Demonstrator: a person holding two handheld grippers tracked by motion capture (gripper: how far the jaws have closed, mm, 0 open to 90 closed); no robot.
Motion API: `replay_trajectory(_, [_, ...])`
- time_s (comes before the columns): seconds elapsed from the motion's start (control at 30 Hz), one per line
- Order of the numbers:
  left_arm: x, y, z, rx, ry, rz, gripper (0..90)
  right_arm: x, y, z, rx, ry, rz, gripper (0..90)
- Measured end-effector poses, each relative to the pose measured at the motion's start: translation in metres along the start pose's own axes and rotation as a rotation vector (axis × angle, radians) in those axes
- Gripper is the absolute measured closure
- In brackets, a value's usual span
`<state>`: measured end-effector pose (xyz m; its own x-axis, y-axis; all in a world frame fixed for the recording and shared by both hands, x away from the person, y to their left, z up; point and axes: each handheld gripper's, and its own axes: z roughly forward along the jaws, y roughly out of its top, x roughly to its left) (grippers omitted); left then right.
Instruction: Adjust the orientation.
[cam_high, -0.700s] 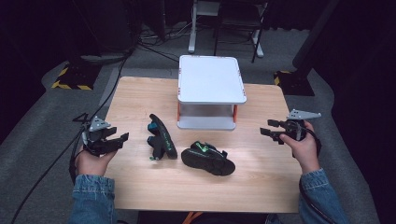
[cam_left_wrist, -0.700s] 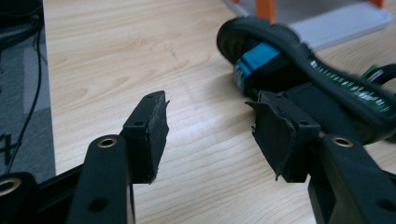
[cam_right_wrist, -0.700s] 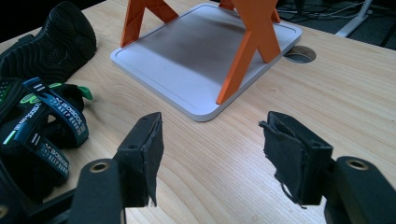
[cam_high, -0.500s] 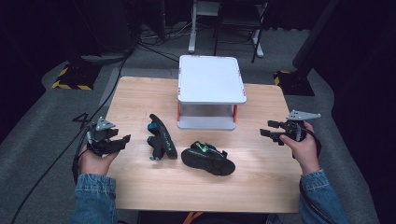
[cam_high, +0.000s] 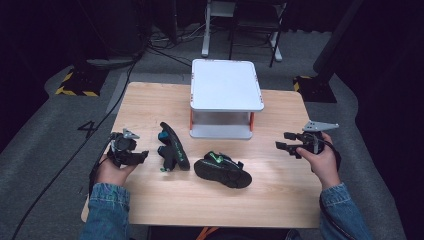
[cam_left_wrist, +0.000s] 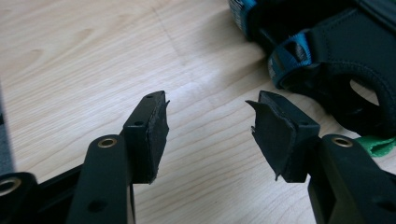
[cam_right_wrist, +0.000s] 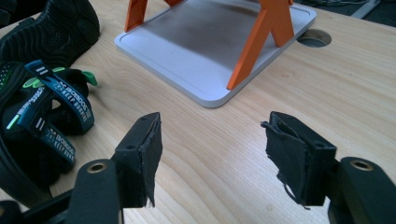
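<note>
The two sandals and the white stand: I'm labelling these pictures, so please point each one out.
Sandal lying flat (cam_high: 222, 170), high view, on its straps.
Sandal on its side (cam_high: 172, 147), high view, on its sole edge.
White stand (cam_high: 225, 85), high view, on its top shelf.

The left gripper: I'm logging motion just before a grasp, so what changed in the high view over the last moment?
The left gripper dipped and swung its jaws toward the tilted sandal, open, holding nothing. The right gripper, both sandals and the white stand stayed put.
</note>
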<state>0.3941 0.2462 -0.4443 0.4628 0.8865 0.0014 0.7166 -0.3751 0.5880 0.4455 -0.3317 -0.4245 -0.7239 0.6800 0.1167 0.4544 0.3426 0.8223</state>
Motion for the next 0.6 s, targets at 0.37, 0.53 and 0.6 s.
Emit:
replay_trajectory(0.37, [-0.022,0.006,0.032,0.097,-0.097,0.087,44.9,0.002,-0.004,-0.003,0.007,-0.004,0.006,36.5])
replay_trajectory(0.53, [-0.029,0.008,0.042,0.050,-0.101,0.100,46.6,0.002,-0.006,-0.004,0.010,-0.007,0.007,36.3])
replay_trajectory(0.6, [-0.031,0.009,0.045,0.036,-0.114,0.104,49.0,0.002,-0.006,-0.004,0.011,-0.012,0.009,36.3])
